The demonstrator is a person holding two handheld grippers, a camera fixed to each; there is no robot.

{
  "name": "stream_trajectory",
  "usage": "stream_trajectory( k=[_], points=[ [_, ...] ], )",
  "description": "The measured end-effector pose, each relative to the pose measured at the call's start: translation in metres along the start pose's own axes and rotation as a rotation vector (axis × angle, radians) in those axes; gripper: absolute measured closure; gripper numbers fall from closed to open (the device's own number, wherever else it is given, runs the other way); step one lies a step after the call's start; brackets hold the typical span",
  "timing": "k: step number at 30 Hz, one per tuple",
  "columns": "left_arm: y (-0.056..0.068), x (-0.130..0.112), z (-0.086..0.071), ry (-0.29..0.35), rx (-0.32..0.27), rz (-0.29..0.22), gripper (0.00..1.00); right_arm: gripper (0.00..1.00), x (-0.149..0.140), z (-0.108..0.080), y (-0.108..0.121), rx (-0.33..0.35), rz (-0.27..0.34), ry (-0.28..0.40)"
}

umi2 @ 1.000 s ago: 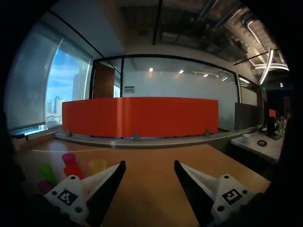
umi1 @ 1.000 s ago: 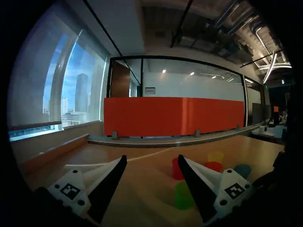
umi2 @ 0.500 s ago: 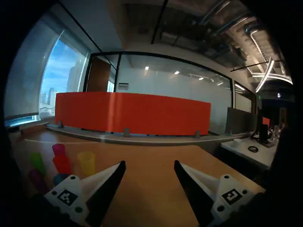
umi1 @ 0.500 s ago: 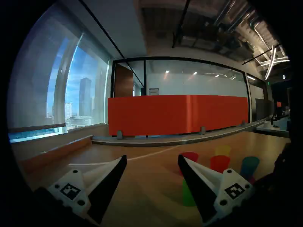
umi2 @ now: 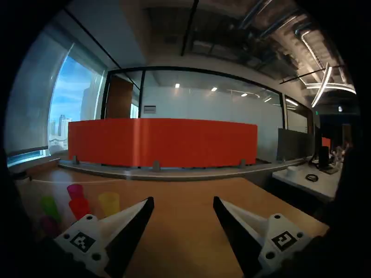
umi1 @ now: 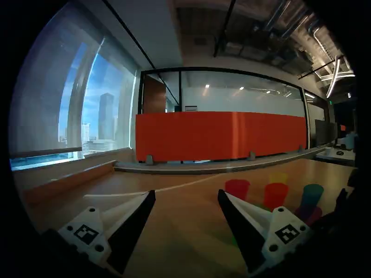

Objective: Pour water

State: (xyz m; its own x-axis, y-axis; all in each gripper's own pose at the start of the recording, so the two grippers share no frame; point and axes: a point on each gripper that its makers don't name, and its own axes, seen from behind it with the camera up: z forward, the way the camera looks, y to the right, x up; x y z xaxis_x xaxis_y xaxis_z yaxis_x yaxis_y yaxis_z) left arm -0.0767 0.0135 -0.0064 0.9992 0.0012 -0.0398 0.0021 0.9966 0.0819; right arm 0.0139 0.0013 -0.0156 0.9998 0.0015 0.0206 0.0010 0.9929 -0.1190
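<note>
Cups [umi1: 275, 194] — grouped on bench [umi1: 181, 231], ahead-right of L gripper [umi1: 185, 192], ahead-left of R gripper [umi2: 183, 199]. Both grippers apart, empty. Risk: cups stand v. close — a wide approach could topple neighbours.

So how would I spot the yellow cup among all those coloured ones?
Find the long orange partition along the far side of the wooden table. Toward the window, several plastic cups stand together on that table. The yellow cup is right beside a red cup, and it is the only pale yellow one there.
</note>
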Motion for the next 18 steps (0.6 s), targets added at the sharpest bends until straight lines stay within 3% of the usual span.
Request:
stream_trajectory(
  k=[9,18],
  points=[
    [-0.0052,-0.0073,0.0016,-0.012,0.004,-0.016,0.0,0.01,-0.0024,0.0016,-0.0049,0.001,-0.017,-0.012],
    [-0.0047,-0.0081,0.0032,-0.015,0.004,-0.014,0.0,0.01,0.0016,0.0048,-0.0071,0.016,0.006,-0.006]
  ],
)
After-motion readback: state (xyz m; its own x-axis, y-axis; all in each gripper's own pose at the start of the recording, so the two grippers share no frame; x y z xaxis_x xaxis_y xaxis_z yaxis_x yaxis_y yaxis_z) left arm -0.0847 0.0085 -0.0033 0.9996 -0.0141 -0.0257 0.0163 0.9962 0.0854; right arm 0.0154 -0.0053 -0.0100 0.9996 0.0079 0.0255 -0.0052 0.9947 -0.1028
